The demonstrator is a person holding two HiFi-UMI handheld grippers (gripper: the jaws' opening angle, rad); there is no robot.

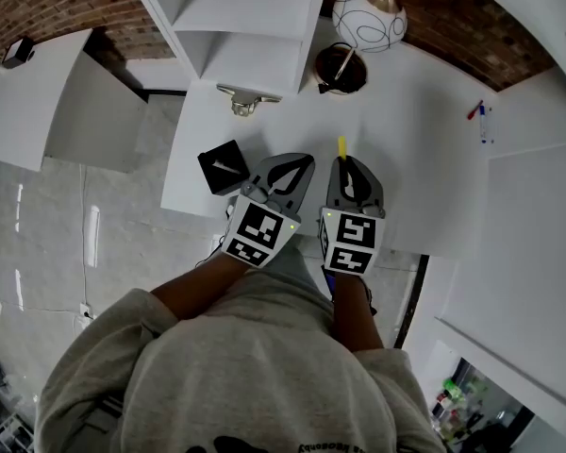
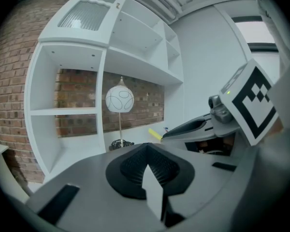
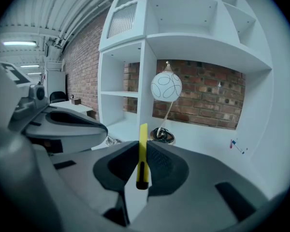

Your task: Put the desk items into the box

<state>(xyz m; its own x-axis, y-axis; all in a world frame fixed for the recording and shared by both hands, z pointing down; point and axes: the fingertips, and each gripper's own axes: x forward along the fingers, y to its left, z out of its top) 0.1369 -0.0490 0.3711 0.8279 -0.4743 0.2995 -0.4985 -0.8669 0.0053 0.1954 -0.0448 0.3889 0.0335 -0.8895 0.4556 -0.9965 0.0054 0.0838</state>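
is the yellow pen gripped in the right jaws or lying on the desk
Gripped. The right gripper has its jaws closed on the yellow pen, whose end sticks out past them, off the desk.

A white globe lamp (image 1: 369,17) is standing at the back of the white surface (image 1: 434,159). A white shelf unit (image 1: 250,12) is rising just left of the lamp, and a brick wall (image 1: 453,22) is running behind it.
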